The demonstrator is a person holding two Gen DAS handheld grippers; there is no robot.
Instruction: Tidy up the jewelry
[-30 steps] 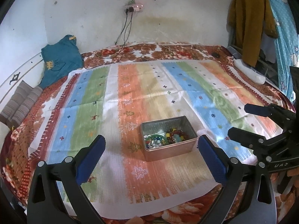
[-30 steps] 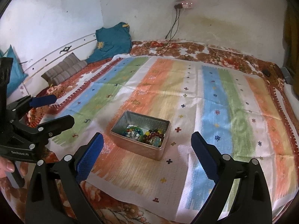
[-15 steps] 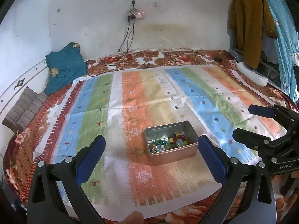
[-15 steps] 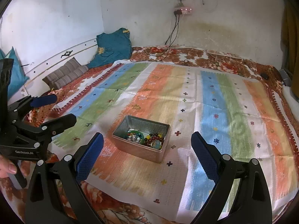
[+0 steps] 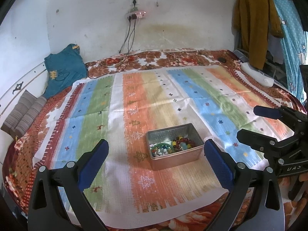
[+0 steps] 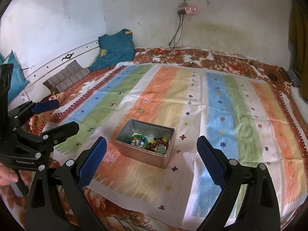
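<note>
As far as can be seen, has all the jewelry (image 5: 173,145) in one place: inside the open tin box (image 5: 175,160), near the middle of the striped cloth (image 5: 134,182) on the bed. Shows dark red, yellow and blue beads (image 5: 182,142) heaped at one end of the box. Shows a green bangle (image 5: 160,146) with small shiny bits at the other end. Looks mixed up in there, not laid out in rows. Shows no jewelry out on the cloth.

Fits two stories: everything gathered up and put away in the box, or everything waiting in the box to be taken out and sorted. Cannot tell which from here.

Holds the left tongs (image 5: 155,150) wide apart, with nothing between, pointing at the box from just in front of it. Holds the right tongs (image 6: 152,144) wide apart too, empty, also pointing at the box.

Reads "GenRobot.AI" in small white letters on the side of the left tongs, in the right wrist view. Shows a few white letters on the side of the right tongs too, but too small to read for sure. Shows no other writing to read.
</note>
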